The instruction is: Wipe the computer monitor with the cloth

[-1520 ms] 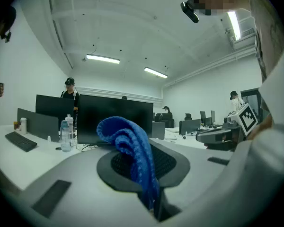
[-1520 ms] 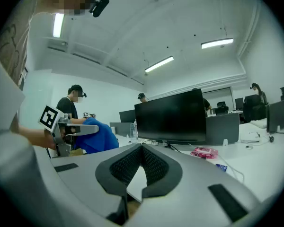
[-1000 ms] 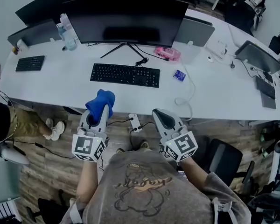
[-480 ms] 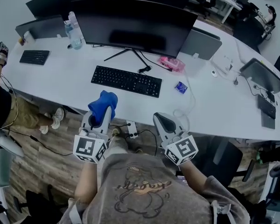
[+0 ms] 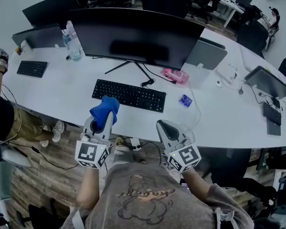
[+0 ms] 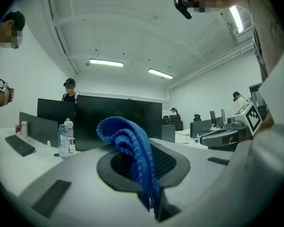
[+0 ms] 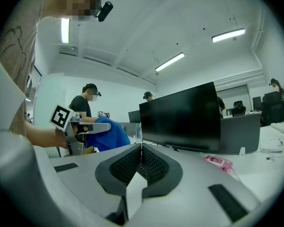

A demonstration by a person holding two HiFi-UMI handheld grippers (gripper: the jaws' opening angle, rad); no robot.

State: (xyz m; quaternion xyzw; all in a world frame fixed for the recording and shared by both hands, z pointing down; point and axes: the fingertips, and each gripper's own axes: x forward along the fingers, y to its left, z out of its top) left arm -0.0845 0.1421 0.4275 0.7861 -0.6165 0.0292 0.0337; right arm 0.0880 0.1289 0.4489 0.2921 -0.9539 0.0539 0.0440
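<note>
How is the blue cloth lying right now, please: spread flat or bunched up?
Bunched up. The blue cloth is pinched between the left tool's shut jaws, its folds looping above them in a wad.

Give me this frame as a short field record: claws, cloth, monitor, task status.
left claw: shut on blue cloth, bunched above the jaw tips
right claw: shut, nothing between the jaws
claw position: both on the near side of the white desk, short of the black keyboard
monitor: screen dark, standing on the desk behind the keyboard
cloth-to-screen contact: none
task status: cloth in hand, wiping not yet begun
nearby: water bottle left of the monitor
</note>
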